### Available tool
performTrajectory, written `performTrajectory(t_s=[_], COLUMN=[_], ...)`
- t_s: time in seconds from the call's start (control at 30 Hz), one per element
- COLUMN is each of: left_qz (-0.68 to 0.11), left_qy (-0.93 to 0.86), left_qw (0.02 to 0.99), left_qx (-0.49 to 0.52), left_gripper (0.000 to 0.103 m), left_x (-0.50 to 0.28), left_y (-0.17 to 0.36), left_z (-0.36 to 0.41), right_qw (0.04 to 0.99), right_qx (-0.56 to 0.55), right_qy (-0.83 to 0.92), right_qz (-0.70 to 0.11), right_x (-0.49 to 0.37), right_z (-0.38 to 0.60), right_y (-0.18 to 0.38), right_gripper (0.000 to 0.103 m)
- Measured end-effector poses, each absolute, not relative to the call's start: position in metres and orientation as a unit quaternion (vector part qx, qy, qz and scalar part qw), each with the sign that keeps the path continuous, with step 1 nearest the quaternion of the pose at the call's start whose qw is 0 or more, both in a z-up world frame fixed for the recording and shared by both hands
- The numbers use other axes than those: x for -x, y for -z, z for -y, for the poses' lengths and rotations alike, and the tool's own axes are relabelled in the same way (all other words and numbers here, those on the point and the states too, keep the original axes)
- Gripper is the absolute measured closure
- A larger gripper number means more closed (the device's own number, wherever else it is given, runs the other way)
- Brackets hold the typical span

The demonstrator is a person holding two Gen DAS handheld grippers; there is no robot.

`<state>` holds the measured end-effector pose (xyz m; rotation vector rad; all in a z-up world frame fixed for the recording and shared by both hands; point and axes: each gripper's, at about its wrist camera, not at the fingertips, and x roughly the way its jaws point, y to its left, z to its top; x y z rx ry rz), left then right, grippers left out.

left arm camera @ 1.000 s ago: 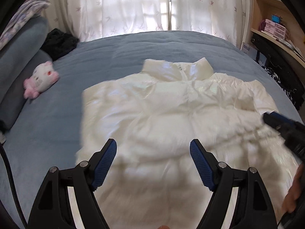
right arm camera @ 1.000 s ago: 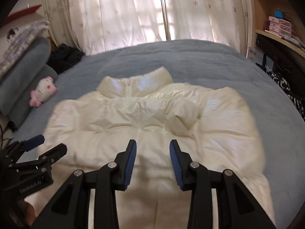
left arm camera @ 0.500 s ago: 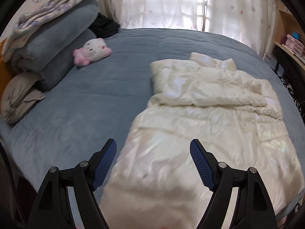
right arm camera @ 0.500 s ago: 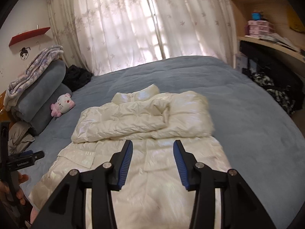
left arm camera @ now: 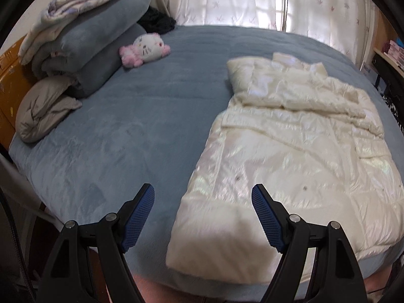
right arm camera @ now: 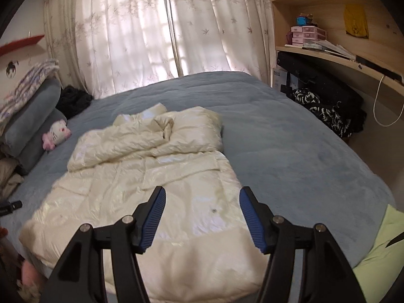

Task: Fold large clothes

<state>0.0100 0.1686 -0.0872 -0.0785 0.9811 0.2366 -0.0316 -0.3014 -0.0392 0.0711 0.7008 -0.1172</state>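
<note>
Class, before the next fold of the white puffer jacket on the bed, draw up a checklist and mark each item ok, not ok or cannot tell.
1. Sleeves folded across the white puffer jacket: ok.
2. Left gripper open, empty: ok.
3. Right gripper empty, jaws just opening: ok.
4. Hem on the bed, reachable: ok.
5. Plush toy apart from jacket: ok.
6. Zip closed: cannot tell.
</note>
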Motion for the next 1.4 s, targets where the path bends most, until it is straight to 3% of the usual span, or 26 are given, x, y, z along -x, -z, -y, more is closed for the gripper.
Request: performTrajectory(t_s=[0.37, 0.73, 1.0, 1.17, 1.4], left_qz=[-0.528, -0.537, -0.532, -0.524, -0.520], left_qy=[-0.086, -0.012, 0.009, 0.016, 0.008], left_qw=[0.829, 0.801, 0.800, 0.809, 0.824], left_qx=[0.163, 0.263, 0.277, 0.268, 0.224], left_gripper=[0.025, 0.024, 0.010, 0.001, 0.001], left_x=[0.003, -0.002, -0.005, -0.012, -0.017], left_y=[0.137, 0.180, 0.197, 0.205, 0.208], left_z=[-0.224, -0.249, -0.251, -0.244, -0.230], right_qw=[0.912, 0.865, 0.839, 0.836, 0.846], right_qx=[-0.070, -0.202, -0.250, -0.274, -0.228], right_qy=[0.094, 0.105, 0.054, 0.046, 0.060], right_qz=[-0.394, -0.447, -0.480, -0.473, -0.478], right_x=[0.047, 0.050, 0.040, 0.042, 0.040], right_z=[0.345, 0.401, 0.387, 0.381, 0.367], right_y=[0.068, 0.112, 0.141, 0.156, 0.165], right_gripper=[0.042, 0.042, 0.041, 0.029, 0.028])
